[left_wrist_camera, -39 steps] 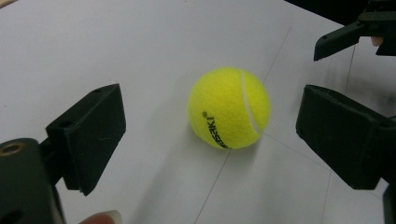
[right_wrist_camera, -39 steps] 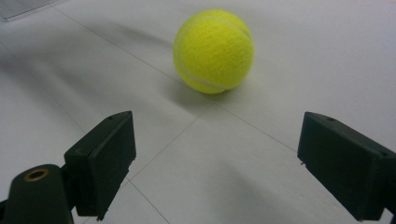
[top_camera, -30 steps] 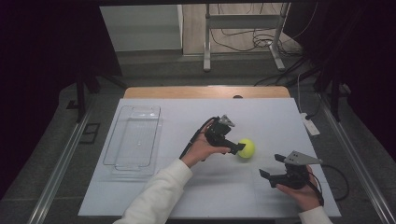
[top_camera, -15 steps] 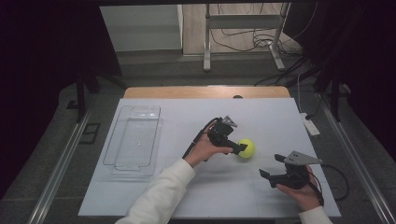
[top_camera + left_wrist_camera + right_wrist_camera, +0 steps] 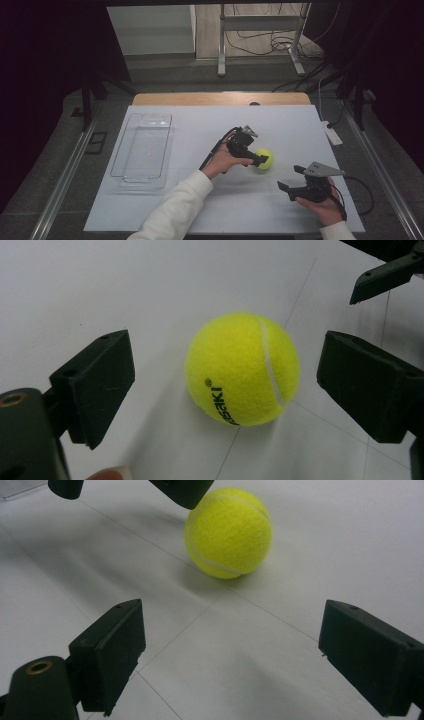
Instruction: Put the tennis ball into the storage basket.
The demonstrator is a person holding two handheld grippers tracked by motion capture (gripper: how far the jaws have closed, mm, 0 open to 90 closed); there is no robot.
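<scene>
A yellow tennis ball [image 5: 264,159] rests on the white table sheet right of centre. My left gripper [image 5: 259,159] reaches it from the left, open, its two black jaws standing on either side of the ball [image 5: 242,369] without touching it. My right gripper [image 5: 291,179] hovers open near the table's front right, pointing toward the ball [image 5: 229,531], which lies a short way beyond its jaws. The left gripper's jaw tips [image 5: 182,490] show at the top of the right gripper view.
A clear plastic tray [image 5: 142,150] stands on the left side of the sheet. A white power strip [image 5: 332,133] lies at the right edge. A black cable [image 5: 361,187] trails from the right gripper toward the front right corner.
The left gripper has crept a little to the right, bringing its jaws around the ball. The right gripper and the ball have stayed put.
</scene>
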